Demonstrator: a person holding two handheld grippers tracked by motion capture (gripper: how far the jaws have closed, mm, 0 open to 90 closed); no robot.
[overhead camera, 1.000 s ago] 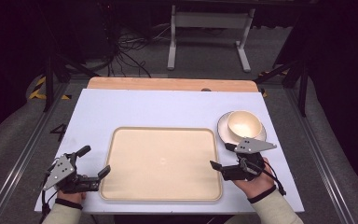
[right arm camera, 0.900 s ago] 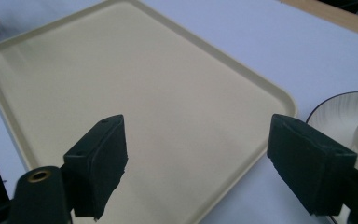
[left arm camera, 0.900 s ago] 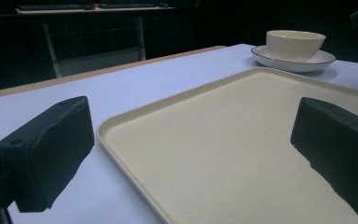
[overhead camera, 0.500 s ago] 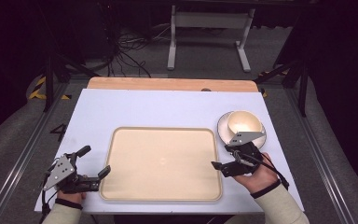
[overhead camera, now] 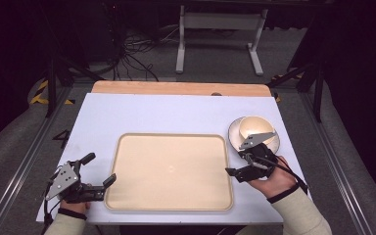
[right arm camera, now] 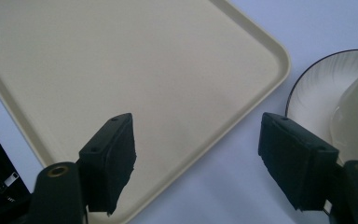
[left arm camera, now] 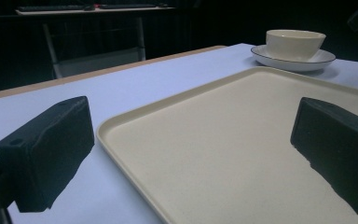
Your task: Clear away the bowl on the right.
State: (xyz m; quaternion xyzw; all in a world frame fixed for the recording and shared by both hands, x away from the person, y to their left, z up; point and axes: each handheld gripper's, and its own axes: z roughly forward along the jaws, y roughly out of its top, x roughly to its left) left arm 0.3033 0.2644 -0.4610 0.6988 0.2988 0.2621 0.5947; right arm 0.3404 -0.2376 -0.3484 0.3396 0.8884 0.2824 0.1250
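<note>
The white table (overhead camera: 176,115) carries a large beige tray (overhead camera: 169,171) in its middle, and this tray is seen to be bare: nothing has been placed on it. To the right of the tray, just beside its far right corner, a white plate (overhead camera: 235,133) with a dark rim stands on the table, and a cream bowl (overhead camera: 255,128) is set upright on it. The work appears to be at its beginning, since the bowl and the plate are not yet gripped or moved. The right gripper (overhead camera: 239,164) is held near the plate, at the right edge of the tray, with its jaws wide apart and nothing between them. The left gripper (overhead camera: 98,169) is kept at the left edge of the tray, also spread open and empty. It is judged that the grasp of the dishes and their transfer remain to be done.
</note>
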